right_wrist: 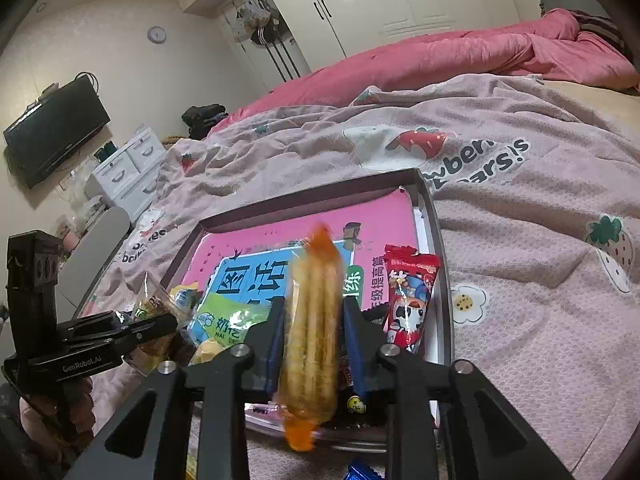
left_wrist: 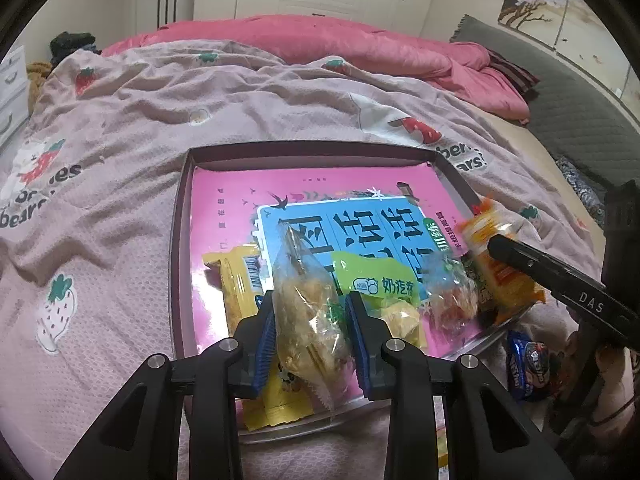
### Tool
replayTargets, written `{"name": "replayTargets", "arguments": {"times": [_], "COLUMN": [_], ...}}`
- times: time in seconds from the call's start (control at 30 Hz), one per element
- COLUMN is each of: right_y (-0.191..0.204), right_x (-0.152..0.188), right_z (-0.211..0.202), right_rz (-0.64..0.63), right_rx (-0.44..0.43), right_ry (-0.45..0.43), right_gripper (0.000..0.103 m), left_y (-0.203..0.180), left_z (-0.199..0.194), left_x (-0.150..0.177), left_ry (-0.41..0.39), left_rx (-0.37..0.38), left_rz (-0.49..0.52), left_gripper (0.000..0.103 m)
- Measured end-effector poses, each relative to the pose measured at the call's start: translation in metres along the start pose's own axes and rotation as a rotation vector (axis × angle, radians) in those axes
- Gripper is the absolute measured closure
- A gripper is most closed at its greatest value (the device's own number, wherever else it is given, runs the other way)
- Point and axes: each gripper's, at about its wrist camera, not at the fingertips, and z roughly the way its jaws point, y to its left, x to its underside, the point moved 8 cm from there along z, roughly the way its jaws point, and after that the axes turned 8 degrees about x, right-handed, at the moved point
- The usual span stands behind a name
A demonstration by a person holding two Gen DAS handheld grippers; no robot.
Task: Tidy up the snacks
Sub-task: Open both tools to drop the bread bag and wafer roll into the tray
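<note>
Clear pastry bag (left_wrist: 308, 312) pinched btwn blue pads of left hand-held gripper (left_wrist: 311, 334), hanging over tray's near edge. Orange-ended biscuit pack (right_wrist: 312, 332), blurred, upright btwn fingers of right hand-held gripper (right_wrist: 314, 340); jaws slightly apart, can't tell if pads press it. Below: shallow dark-rimmed tray (left_wrist: 180, 248) w/ pink-blue book (left_wrist: 224, 200) as floor. On book: yellow packet (left_wrist: 236, 280) at 9 o'clock, green packet (left_wrist: 376, 276) centre, clear twist-wrapped snack (left_wrist: 456, 300) at 3. Red milk-candy pack (right_wrist: 408, 300) by tray's right wall. Blue cookie packs (left_wrist: 524, 364) outside tray, at 4. Tray on strawberry-print blanket (left_wrist: 120, 160), on bed; pink duvet (left_wrist: 360, 48) at 12.
</note>
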Motion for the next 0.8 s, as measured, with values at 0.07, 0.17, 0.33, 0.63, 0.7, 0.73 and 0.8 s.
{"name": "replayTargets", "arguments": {"times": [0.07, 0.17, 0.33, 0.63, 0.7, 0.73, 0.8], "right_y": [0.0, 0.003, 0.008, 0.014, 0.013, 0.012, 0.011], "right_x": [-0.001, -0.002, -0.004, -0.008, -0.008, -0.008, -0.009], "right_z": [-0.001, -0.005, -0.012, -0.028, -0.032, -0.033, -0.037], "right_rz": [-0.007, -0.024, -0.048, -0.069, -0.067, -0.065, -0.06], "right_rx": [0.004, 0.012, 0.011, 0.003, 0.004, 0.006, 0.006], "right_ry": [-0.005, -0.014, -0.037, -0.073, -0.079, -0.081, -0.086], "right_gripper": [0.074, 0.07, 0.067, 0.057, 0.057, 0.057, 0.057], "left_y": [0.0, 0.0, -0.003, -0.002, -0.002, -0.002, -0.001], "left_z": [-0.001, -0.004, -0.011, -0.022, -0.024, -0.025, -0.027], "left_x": [0.0, -0.001, -0.004, -0.008, -0.009, -0.009, -0.009], "left_ry": [0.0, -0.005, -0.019, -0.042, -0.046, -0.048, -0.051], "left_rx": [0.001, 0.002, 0.007, 0.001, -0.005, -0.003, -0.01], "left_rz": [-0.003, -0.007, 0.0, -0.002, -0.001, -0.001, -0.001], "left_gripper": [0.067, 0.06, 0.055, 0.045, 0.045, 0.045, 0.045]}}
